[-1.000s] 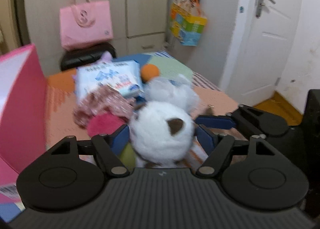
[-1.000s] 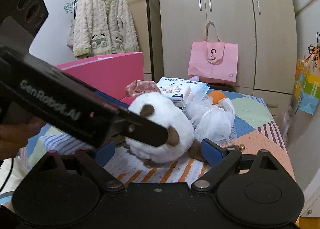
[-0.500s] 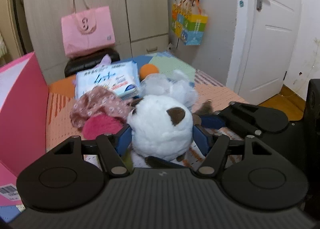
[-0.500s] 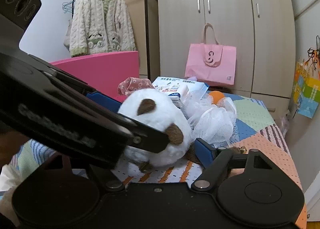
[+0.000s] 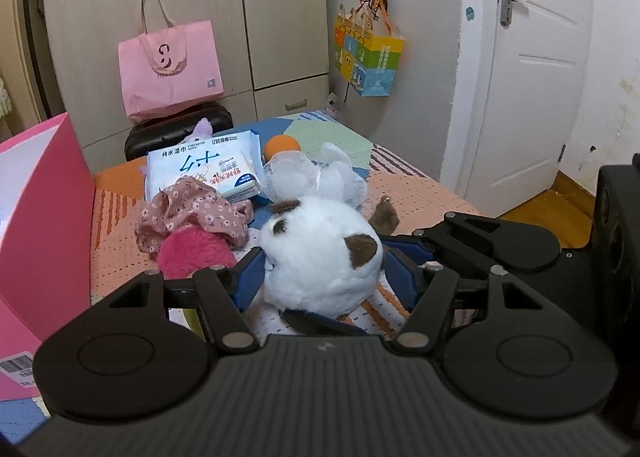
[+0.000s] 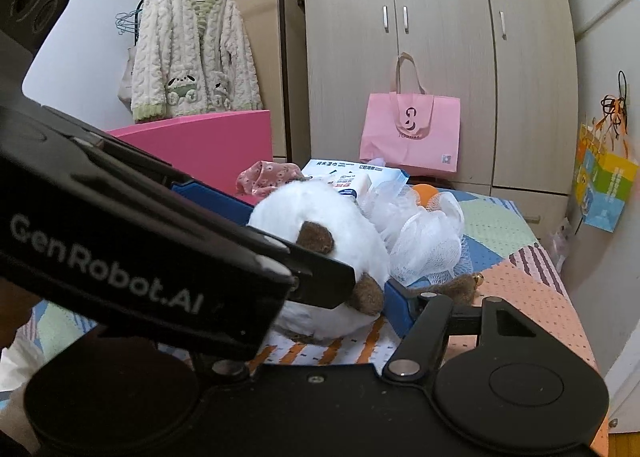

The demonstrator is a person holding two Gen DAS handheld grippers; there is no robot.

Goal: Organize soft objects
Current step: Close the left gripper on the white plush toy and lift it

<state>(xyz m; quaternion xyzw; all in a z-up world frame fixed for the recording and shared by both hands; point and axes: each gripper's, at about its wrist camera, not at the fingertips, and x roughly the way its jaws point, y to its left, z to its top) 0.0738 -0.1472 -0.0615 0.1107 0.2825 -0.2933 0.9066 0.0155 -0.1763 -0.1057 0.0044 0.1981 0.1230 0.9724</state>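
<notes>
A white plush toy with brown ears (image 5: 320,257) lies on the patterned bed. My left gripper (image 5: 322,271) has both blue pads pressed on its sides. The toy also shows in the right wrist view (image 6: 320,241); my right gripper (image 6: 336,309) reaches in from the right, its right pad touches the toy, and its left finger is hidden behind the left gripper's body. Behind the toy lie a white mesh bath sponge (image 5: 316,177), a floral pink cloth (image 5: 192,209), a fuzzy pink ball (image 5: 196,253) and an orange ball (image 5: 282,145).
Wet-wipe packs (image 5: 200,169) lie at the back of the bed. A pink box (image 5: 36,217) stands open at the left. A pink tote bag (image 5: 172,65) sits on a black case by the wardrobe. A white door (image 5: 532,69) is at the right.
The left gripper's pads have closed in on the plush toy. The right gripper has moved closer to the toy from the right.
</notes>
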